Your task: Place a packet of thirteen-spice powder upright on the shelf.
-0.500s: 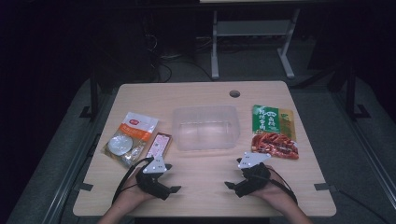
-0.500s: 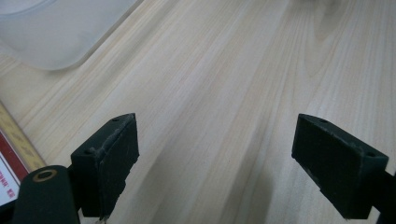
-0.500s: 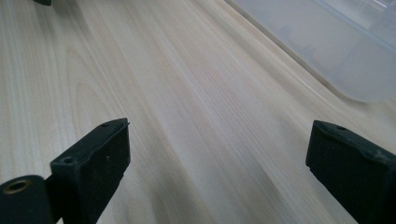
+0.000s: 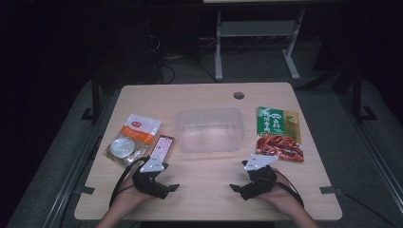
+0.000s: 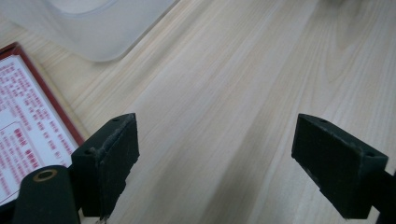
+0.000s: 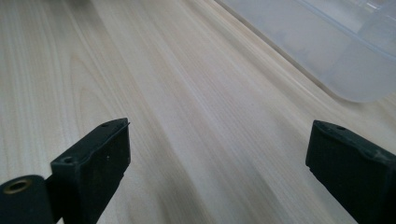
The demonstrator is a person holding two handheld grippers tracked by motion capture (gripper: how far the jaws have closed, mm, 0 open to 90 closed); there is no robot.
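At the near edge of the pale wooden table (image 4: pixel 209 199), the person's two hands come in from below, each holding a gripper low over the bare wood. The left gripper (image 4: pixel 164 186) sits near and left, its jaws spread wide with nothing between them; in the left gripper view (image 5: pixel 217 154) only wood grain lies in the gap. The right gripper (image 4: pixel 242 188) sits near and right, and it too gapes wide with nothing held, as the right gripper view (image 6: pixel 217 163) shows. The two grippers point inward toward each other and stay well apart. Just beyond the left gripper lies a small flat pink packet with a red border (image 4: pixel 161 148), and to its left an orange and white pouch with a round clear window (image 4: pixel 132 138). In the middle of the table, farther off, stands a clear plastic container (image 4: pixel 209 129), open-topped and with nothing inside it. To its right, beyond the right gripper, lies a green and red snack bag (image 4: pixel 279 134). A dark round hole (image 4: pixel 238 95) marks the far side of the tabletop.
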